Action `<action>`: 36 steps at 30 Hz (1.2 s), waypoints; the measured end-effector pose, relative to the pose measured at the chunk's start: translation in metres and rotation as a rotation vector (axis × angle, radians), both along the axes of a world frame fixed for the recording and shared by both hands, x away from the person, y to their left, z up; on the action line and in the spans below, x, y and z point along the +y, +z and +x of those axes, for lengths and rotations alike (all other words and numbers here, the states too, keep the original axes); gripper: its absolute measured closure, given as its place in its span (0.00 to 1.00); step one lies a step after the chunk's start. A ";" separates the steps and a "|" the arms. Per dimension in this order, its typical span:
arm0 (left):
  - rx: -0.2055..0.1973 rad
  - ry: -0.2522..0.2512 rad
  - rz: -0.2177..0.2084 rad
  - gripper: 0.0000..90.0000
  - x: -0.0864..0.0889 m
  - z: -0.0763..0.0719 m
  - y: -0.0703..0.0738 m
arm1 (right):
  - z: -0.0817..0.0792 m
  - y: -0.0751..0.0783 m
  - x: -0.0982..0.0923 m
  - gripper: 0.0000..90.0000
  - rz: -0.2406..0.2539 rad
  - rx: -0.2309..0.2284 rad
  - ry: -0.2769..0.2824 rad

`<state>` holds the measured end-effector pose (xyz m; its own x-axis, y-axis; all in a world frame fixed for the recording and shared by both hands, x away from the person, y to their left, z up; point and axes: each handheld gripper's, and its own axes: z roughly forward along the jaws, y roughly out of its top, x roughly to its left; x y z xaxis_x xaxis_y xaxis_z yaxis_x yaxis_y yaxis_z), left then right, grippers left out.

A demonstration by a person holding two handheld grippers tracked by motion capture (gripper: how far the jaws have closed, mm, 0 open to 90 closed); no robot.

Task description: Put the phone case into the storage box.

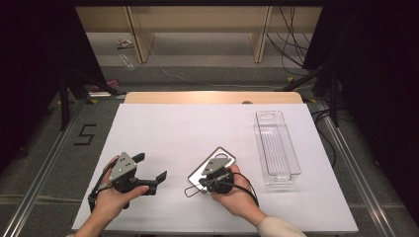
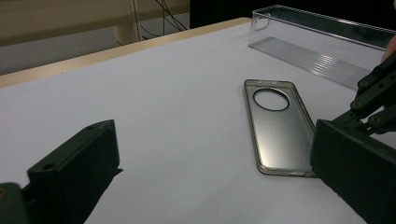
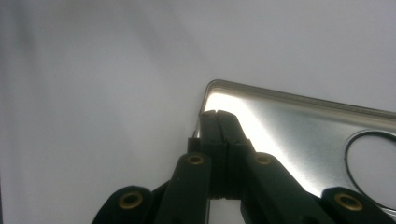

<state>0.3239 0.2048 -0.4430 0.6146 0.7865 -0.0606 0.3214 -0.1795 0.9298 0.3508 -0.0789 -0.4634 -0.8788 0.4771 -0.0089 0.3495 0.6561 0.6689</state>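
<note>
Phone case [image 2: 280,126] lies flat on the white sheet [image 1: 188,128], left of the clear bin [image 1: 276,148]. Right gripper [image 3: 215,114], jaws closed, pinches the case's short rim, probably to lift it binward. Left gripper [image 1: 150,173] waits beside, jaws wide and empty.
</note>
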 end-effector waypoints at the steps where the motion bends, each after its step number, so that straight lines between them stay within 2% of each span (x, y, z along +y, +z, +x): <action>1: 0.000 0.000 0.000 0.01 0.000 0.000 0.000 | 0.000 0.000 0.000 1.00 0.000 0.000 0.000; 8: 0.002 0.001 0.003 0.02 0.000 0.000 0.000 | 0.000 -0.008 0.006 1.00 -0.057 0.021 0.003; 17: 0.003 0.001 0.003 0.02 0.000 0.000 0.000 | 0.002 -0.012 0.005 1.00 -0.099 0.058 -0.009; 25: 0.006 0.004 0.003 0.02 0.000 0.000 -0.001 | 0.002 -0.010 0.004 1.00 -0.119 0.065 -0.002; 29: 0.006 0.004 0.005 0.02 0.000 0.000 -0.001 | 0.002 -0.008 0.003 1.00 -0.135 0.084 -0.002; 36: 0.006 0.006 0.004 0.02 0.001 0.000 -0.001 | 0.002 -0.005 -0.003 1.00 -0.174 0.093 0.009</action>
<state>0.3240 0.2055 -0.4435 0.6095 0.7904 -0.0611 0.3281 -0.1814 0.9271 0.3524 -0.0822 -0.4689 -0.8839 0.4675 -0.0097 0.3978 0.7627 0.5100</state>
